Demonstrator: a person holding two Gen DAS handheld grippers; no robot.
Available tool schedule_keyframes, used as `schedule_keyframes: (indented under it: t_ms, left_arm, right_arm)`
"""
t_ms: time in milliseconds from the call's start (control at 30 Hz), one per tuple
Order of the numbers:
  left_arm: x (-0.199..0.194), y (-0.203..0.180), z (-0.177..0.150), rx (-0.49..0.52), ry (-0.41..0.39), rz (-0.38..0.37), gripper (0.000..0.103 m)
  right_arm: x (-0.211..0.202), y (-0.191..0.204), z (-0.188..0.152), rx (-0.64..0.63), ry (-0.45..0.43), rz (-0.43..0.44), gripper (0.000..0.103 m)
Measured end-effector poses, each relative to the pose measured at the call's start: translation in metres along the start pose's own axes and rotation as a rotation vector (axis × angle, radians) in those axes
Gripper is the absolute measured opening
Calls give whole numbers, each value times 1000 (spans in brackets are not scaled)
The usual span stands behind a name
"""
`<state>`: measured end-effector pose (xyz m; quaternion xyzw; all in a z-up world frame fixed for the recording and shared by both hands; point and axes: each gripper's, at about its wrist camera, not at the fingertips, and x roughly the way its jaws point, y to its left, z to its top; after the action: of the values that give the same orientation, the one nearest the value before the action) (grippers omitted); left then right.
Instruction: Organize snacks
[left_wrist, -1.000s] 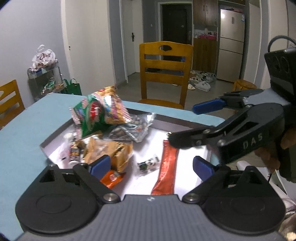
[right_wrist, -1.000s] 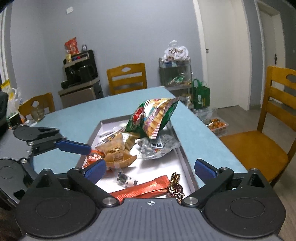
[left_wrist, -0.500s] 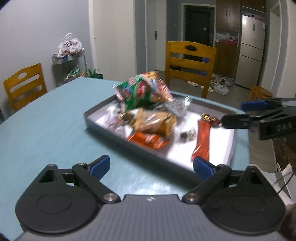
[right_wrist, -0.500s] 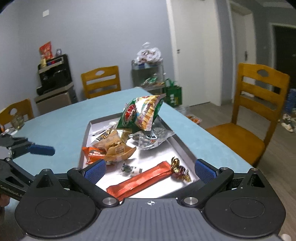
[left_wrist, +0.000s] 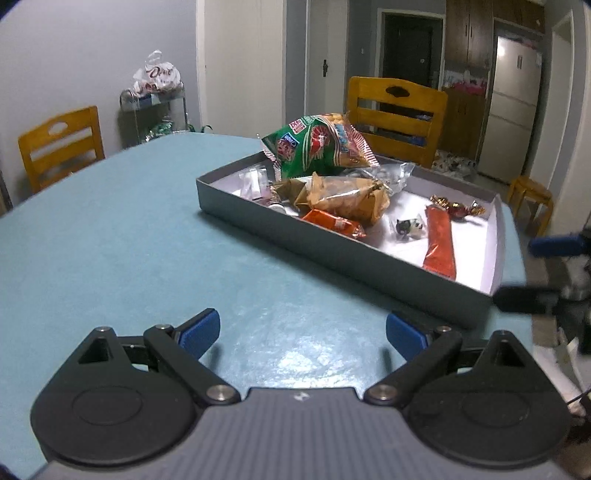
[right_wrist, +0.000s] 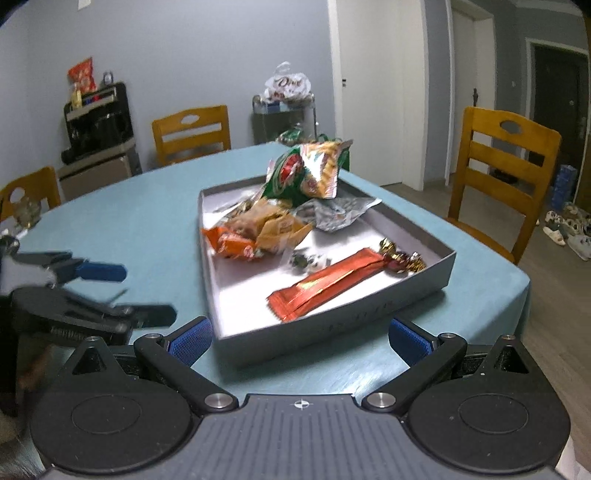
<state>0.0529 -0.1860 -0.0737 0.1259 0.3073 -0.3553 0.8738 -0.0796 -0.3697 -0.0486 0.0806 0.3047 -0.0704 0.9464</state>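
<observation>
A grey tray (left_wrist: 332, 236) (right_wrist: 424, 288) on the teal table holds the snacks: a green and red chip bag (left_wrist: 317, 147) (right_wrist: 306, 173), a tan cracker bag (left_wrist: 347, 195) (right_wrist: 269, 225), an orange packet (left_wrist: 332, 221) (right_wrist: 229, 243), a long red-orange bar (left_wrist: 439, 240) (right_wrist: 325, 282), gold-wrapped candies (left_wrist: 458, 208) (right_wrist: 400, 256), a small black and white candy (left_wrist: 408, 227) and a clear bag (right_wrist: 336, 214). My left gripper (left_wrist: 303, 332) is open and empty over bare table left of the tray. My right gripper (right_wrist: 299, 339) is open and empty at the tray's near end.
Wooden chairs (left_wrist: 395, 114) (right_wrist: 498, 173) (right_wrist: 190, 134) stand around the teal table (left_wrist: 110, 229). A metal rack with a white bag (left_wrist: 155, 103) stands by the wall. A black appliance (right_wrist: 98, 122) sits on a cabinet. The table edge (right_wrist: 513, 306) drops off right of the tray.
Both grippers have pulled back and away from the tray. The left one now sits over bare table to the tray's left. The snacks have not moved.
</observation>
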Motion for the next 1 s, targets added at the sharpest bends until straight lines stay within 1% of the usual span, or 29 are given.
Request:
schedule_keyframes:
  t_ms: [33,100,133,167,200,267,367,1000]
  left_arm:
    - [1,1,1,-11,-3,-2,98]
    - [5,0,2,-12,-5,26,98]
    - [10,-2,2,0,19,42,98]
    - [17,-4,2,7,57,54,103]
    - [19,-2,2,-7,57,65,103]
    - [21,1,1,-24,64,51,103]
    - [21,3,-1,-19,50,40,103]
    - [21,3,-1,-19,49,40,103]
  right_arm:
    - [1,3,-2,-5,10,3,103]
    - [2,8,-3,-4,20,11,103]
    - [2,10,-4,-4,23,12,103]
    - [2,12,-4,-7,24,16,103]
    - [1,15,-4,-13,24,21,103]
    - [0,21,-4,-31,19,29,103]
    - [-2,25,-4,-46,12,33,103]
    - [11,16,-4,16,71,31,103]
